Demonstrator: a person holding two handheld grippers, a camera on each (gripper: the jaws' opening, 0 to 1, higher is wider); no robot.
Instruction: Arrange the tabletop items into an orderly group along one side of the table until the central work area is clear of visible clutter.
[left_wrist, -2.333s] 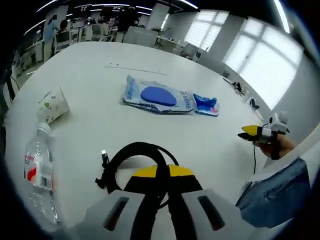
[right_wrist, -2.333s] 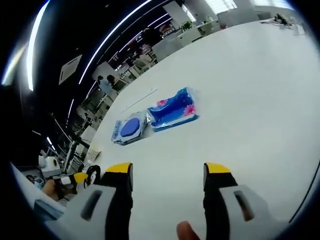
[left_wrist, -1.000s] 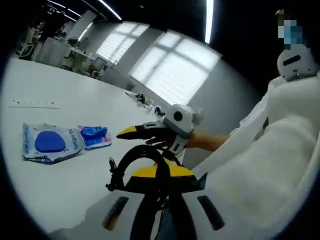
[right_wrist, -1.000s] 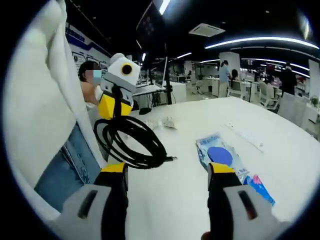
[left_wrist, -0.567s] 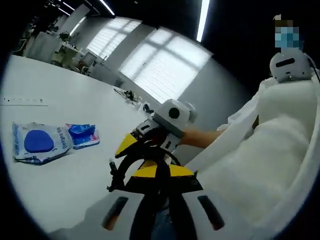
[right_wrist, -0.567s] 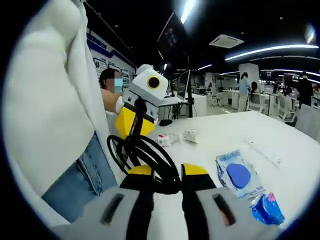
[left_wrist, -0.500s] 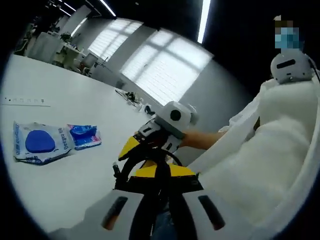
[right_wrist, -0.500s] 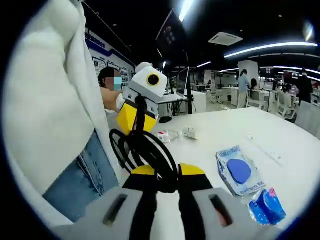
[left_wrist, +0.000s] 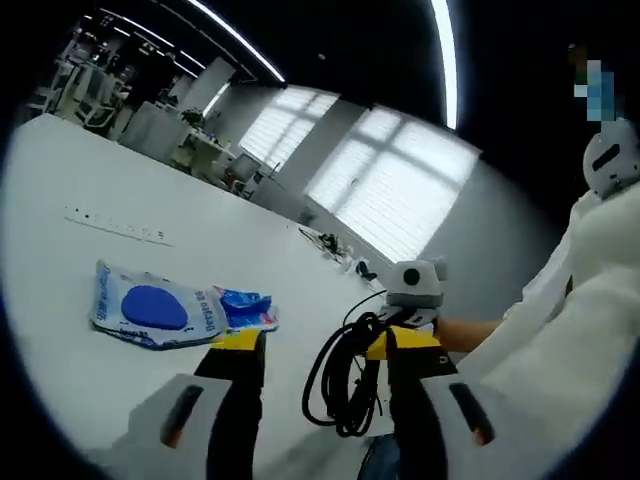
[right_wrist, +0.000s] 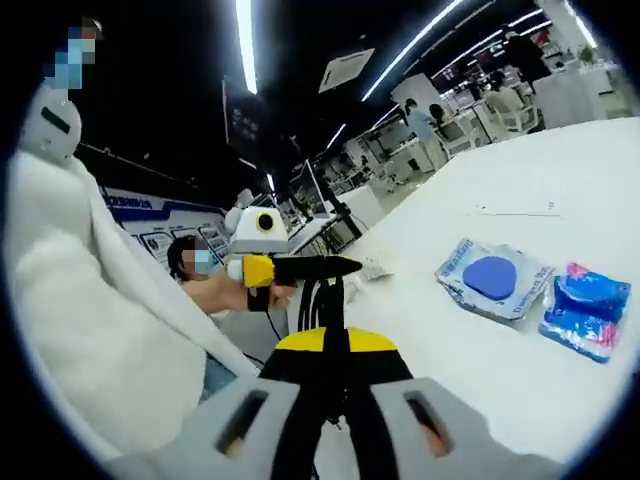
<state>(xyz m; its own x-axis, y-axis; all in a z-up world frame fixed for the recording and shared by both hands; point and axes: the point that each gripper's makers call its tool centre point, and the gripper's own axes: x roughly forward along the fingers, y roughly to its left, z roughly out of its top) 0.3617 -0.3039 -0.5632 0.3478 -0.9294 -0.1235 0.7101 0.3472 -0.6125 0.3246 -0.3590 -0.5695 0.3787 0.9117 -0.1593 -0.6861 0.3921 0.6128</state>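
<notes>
Handed over since half a second ago: black cable coil (left_wrist: 345, 385) now hangs clamped in right gripper (right_wrist: 330, 345), just ahead of left gripper (left_wrist: 315, 345), spread wide and bare. Light, floppy, probably snag-prone; best pinched across bundled loops.

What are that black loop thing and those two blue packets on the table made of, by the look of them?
The black cable, coiled, looks rubber- or plastic-sheathed: matte, and it hangs in limp loops. The larger packet and the smaller blue packet look like thin glossy plastic film: crinkled, with shiny highlights. The table looks smooth, matte white, possibly laminate.
</notes>
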